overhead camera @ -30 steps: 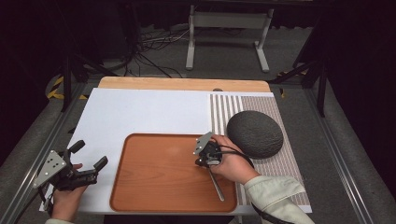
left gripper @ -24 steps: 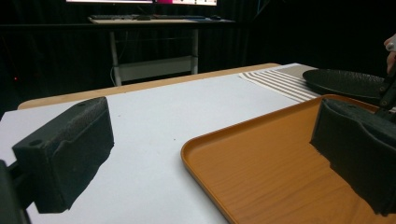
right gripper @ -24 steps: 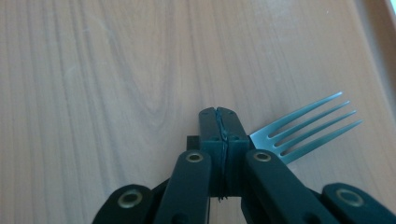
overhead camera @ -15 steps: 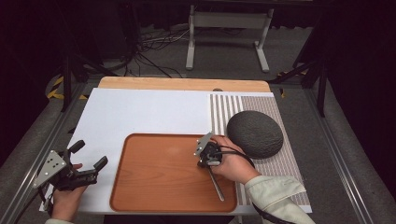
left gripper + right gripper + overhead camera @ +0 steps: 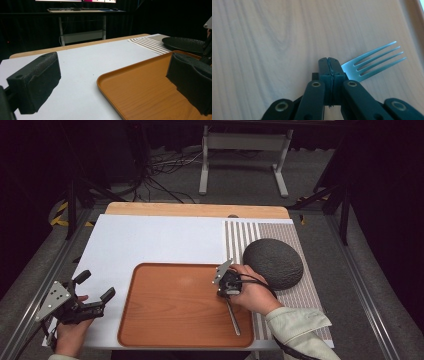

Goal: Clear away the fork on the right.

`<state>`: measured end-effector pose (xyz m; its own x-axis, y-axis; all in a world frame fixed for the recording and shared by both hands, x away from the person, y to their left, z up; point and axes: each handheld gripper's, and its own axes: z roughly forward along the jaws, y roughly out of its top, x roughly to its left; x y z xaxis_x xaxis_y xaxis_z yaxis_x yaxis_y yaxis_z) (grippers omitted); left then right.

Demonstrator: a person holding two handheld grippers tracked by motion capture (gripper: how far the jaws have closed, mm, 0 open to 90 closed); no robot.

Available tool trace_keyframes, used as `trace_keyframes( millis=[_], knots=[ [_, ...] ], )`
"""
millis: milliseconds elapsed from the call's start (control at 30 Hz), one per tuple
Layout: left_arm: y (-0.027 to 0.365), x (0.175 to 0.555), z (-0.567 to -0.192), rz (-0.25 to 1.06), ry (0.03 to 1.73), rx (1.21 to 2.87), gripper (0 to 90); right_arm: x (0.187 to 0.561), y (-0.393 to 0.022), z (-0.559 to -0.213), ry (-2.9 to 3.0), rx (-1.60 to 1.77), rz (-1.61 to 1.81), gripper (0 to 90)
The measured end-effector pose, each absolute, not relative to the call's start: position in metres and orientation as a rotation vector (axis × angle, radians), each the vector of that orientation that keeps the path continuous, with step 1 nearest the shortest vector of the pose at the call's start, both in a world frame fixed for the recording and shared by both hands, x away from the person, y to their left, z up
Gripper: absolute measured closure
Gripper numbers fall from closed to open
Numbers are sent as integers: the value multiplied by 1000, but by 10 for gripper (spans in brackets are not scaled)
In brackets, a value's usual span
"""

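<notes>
A metal fork [image 5: 374, 60] lies low over the brown wooden tray [image 5: 165, 320]. Its tines stick out to the right of my right gripper [image 5: 331, 62], whose jaws are pressed together at the fork's neck. From above, the right gripper [image 5: 226, 289] points down at the tray's right part, and the fork's handle [image 5: 233, 317] runs toward the tray's near edge. My left gripper [image 5: 95, 285] rests on the white mat left of the tray, open and holding nothing. Seen along its own jaws, the left gripper [image 5: 112, 82] faces the tray's [image 5: 140, 92] left corner, with its fingers [image 5: 35, 80] spread wide.
A dark round plate [image 5: 273, 263] sits on the striped placemat [image 5: 300, 295] just right of the tray, close to the person's right hand. The white mat [image 5: 150, 240] stretches behind the tray. Metal rails run along both sides of the table.
</notes>
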<state>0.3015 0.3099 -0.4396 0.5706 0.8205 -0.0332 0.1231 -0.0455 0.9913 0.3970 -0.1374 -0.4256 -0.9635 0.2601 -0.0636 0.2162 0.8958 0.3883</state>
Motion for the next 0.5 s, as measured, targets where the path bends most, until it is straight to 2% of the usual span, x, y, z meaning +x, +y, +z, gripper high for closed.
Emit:
trace_keyframes(
  millis=[500],
  knots=[
    [310, 302, -440, 687, 832, 1537, 2, 405, -156, -425, 2916, 470, 563, 900]
  ],
)
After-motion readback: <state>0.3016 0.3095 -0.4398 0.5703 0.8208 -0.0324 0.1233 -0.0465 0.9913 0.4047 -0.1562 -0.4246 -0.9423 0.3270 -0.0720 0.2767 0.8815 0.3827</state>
